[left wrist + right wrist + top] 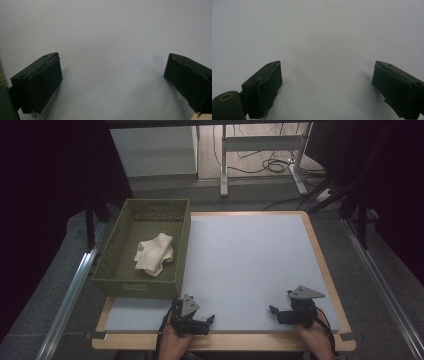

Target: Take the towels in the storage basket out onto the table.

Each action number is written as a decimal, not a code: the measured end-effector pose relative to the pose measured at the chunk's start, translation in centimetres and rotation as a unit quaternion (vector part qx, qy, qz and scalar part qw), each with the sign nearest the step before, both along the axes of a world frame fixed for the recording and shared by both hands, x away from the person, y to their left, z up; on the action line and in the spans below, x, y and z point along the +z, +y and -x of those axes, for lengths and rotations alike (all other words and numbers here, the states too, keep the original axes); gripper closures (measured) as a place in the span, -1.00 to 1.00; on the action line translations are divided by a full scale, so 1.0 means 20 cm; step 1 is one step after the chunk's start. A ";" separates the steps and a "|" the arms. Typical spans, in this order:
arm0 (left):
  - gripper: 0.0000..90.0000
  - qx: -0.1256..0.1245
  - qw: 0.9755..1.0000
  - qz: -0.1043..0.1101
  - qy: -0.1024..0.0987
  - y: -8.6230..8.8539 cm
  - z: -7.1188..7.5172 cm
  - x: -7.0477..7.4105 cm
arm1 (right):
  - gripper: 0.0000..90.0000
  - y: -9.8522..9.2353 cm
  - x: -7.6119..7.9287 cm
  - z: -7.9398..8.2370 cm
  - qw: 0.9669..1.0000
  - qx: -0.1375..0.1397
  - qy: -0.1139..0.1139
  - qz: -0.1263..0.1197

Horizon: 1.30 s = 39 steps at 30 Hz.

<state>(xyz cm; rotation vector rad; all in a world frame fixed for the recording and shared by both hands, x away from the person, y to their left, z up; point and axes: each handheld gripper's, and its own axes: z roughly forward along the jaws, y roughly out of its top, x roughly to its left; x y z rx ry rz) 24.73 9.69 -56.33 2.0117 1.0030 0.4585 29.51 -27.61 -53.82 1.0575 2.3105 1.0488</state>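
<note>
I hold my left black two-jaw gripper (196,317) low at the near edge, its fingers (41,85) spread wide with nothing between them. My right black gripper (287,312) sits well apart, fingers (265,87) equally wide, empty.

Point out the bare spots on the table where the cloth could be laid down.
The grey mat lies bare from the green basket to its right edge. The near edge is crowded by the left claw and right claw.

From above the near edge, we look forward and down across the whole tabletop (250,255). Both gripper views sit close over its pale sheet, probably near that same edge.
</note>
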 end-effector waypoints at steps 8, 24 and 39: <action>-0.97 0.000 1.000 0.000 0.001 0.00 0.00 0.00 | -0.79 0.00 0.00 0.00 1.000 0.001 0.000 0.000; -0.96 0.003 1.000 0.000 0.002 0.00 0.00 0.00 | -0.79 0.00 0.00 0.00 1.000 0.002 -0.001 -0.001; -0.88 -0.022 1.000 0.002 0.021 -0.02 -0.02 0.08 | -0.79 0.00 0.00 0.00 1.000 0.004 -0.002 -0.002</action>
